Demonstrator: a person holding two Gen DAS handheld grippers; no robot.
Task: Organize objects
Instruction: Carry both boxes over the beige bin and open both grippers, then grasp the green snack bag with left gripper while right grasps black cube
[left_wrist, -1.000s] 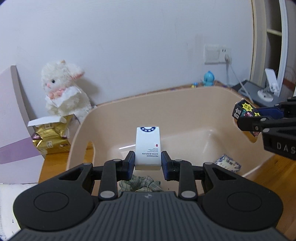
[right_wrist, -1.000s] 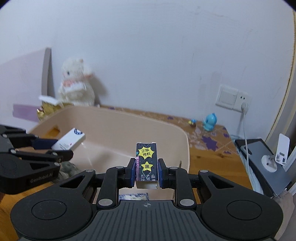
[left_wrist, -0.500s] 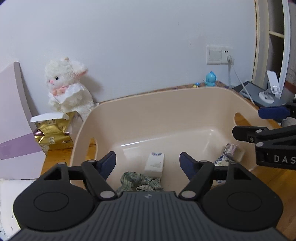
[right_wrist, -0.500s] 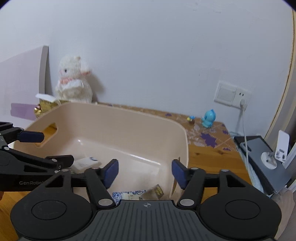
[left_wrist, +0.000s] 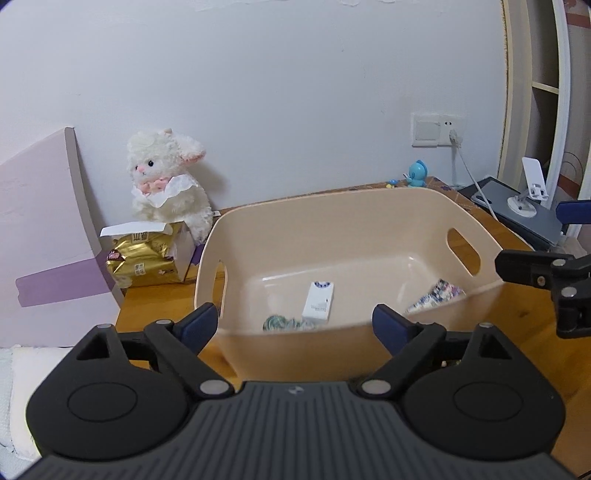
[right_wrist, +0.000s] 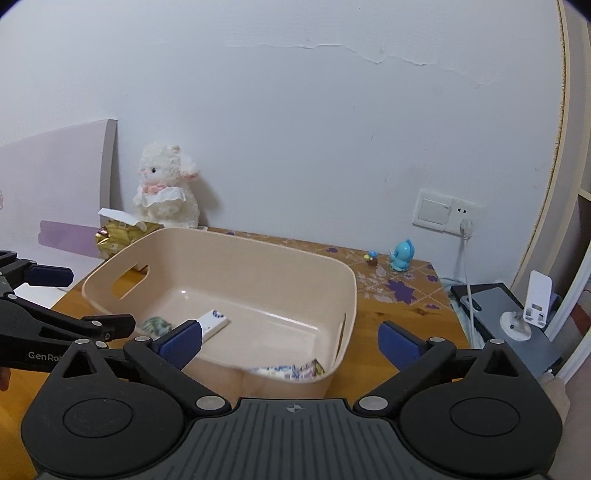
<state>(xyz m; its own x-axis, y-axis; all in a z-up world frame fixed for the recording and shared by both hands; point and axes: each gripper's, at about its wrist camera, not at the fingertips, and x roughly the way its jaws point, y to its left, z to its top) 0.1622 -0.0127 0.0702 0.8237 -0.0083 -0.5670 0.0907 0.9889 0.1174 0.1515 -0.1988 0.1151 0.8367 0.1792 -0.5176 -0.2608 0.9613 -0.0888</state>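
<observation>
A beige plastic bin (left_wrist: 354, 218) (right_wrist: 258, 254) with handle slots stands on the wooden table. Inside it lie a white box (left_wrist: 318, 302) (right_wrist: 215, 323), a crumpled checked cloth (left_wrist: 280, 322) (right_wrist: 156, 325) and colourful printed packets (left_wrist: 436, 295) (right_wrist: 288, 370). My left gripper (left_wrist: 295, 324) is open, held back from the bin's near wall, nothing between its fingers. My right gripper (right_wrist: 289, 341) is open too, above the bin's near right corner, and holds nothing. Each gripper shows at the edge of the other's view.
A white plush lamb (left_wrist: 166, 181) (right_wrist: 166, 188) sits by the wall behind a gold packet (left_wrist: 140, 258) in a box. A pink board (left_wrist: 44, 236) leans at left. A blue figurine (left_wrist: 417, 173) (right_wrist: 402, 255), wall socket with cable (right_wrist: 461, 221) and a phone stand (right_wrist: 532, 306) are at right.
Both grippers opened and dropped their boxes into the bin: the white box now lies on its floor, the dark starred box among the packets. Both grippers then pulled back and up.
</observation>
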